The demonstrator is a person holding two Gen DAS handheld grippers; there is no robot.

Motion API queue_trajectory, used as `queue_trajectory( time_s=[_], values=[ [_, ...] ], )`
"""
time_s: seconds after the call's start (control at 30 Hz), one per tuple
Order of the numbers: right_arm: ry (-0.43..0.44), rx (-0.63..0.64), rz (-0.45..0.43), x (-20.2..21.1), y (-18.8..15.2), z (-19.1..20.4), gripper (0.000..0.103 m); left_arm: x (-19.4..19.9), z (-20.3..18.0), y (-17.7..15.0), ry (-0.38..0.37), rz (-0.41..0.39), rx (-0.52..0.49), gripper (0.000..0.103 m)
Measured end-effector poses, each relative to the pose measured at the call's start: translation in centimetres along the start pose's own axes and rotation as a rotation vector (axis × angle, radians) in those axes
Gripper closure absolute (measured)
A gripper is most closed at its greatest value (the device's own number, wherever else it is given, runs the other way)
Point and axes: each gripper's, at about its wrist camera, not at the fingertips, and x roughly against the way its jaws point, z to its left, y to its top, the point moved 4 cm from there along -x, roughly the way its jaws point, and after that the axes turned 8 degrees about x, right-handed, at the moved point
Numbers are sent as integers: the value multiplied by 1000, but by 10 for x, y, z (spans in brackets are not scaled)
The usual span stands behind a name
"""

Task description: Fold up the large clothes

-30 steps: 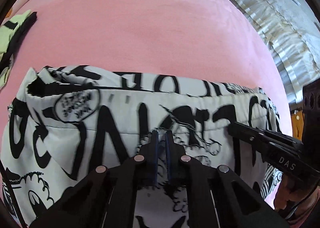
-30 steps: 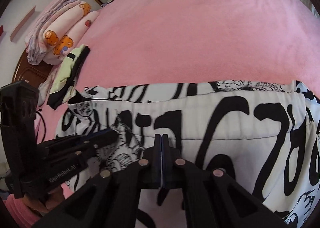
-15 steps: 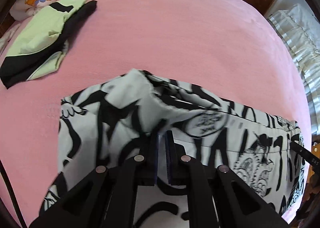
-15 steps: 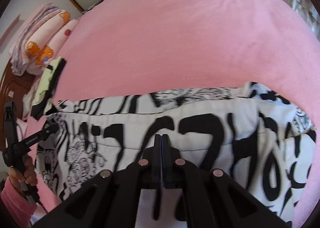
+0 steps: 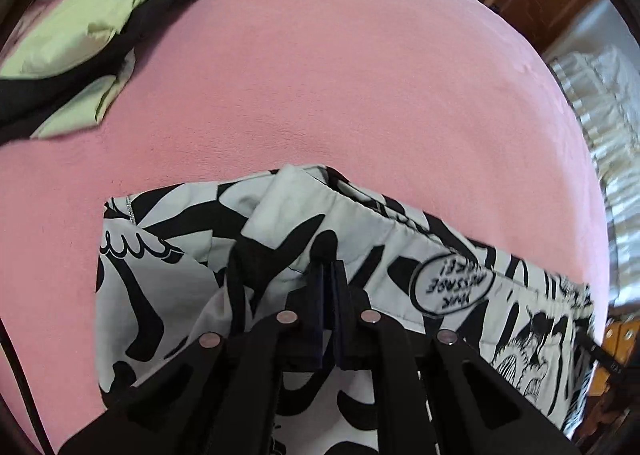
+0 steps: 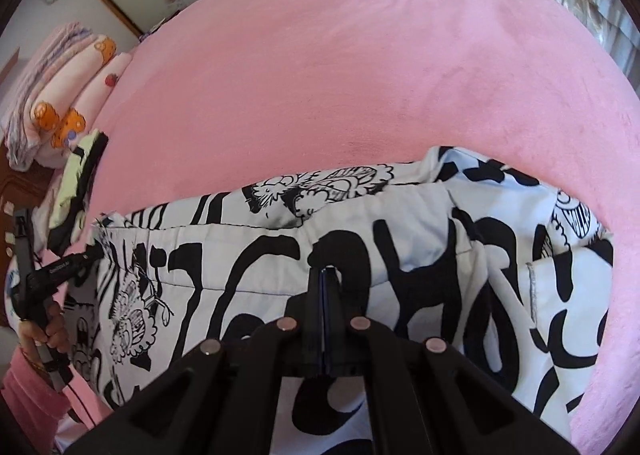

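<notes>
Both wrist views look steeply down, close, sharing printed garment (image 5: 168, 295) (seemingly).

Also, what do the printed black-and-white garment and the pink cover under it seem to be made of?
The black-and-white garment looks like thin woven cloth, perhaps cotton, with a matte finish: it shows sharp creases and stitched seams. The pink cover looks like soft plush or fleece: its surface is fuzzy and matte, with faint brushed marks. Neither fibre can be confirmed from the pictures.

Right hand-held gripper (image 6: 323, 275) pinches printed garment (image 6: 420, 223).
</notes>
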Motion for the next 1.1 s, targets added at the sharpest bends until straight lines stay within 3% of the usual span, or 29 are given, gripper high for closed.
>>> queue_trajectory(
  time_s=[0.2,0.37,0.6,0.87,1.1],
  values=[
    [-26,-15,13,3,-8,-11,103,-4,6,23,64,-31,-1,102],
    [-56,-36,10,8,-17,-21,103,0,-2,22,110,-38,-86,102],
    [-174,-155,6,27,-31,-66,103,14,2,17,116,-36,-83,102],
    [-180,-162,-47,74,-31,-70,103,70,-6,0,110,-59,-92,98],
    [-123,-137,-71,107,-30,-36,103,127,-6,-23,81,-84,-41,82]
  ],
)
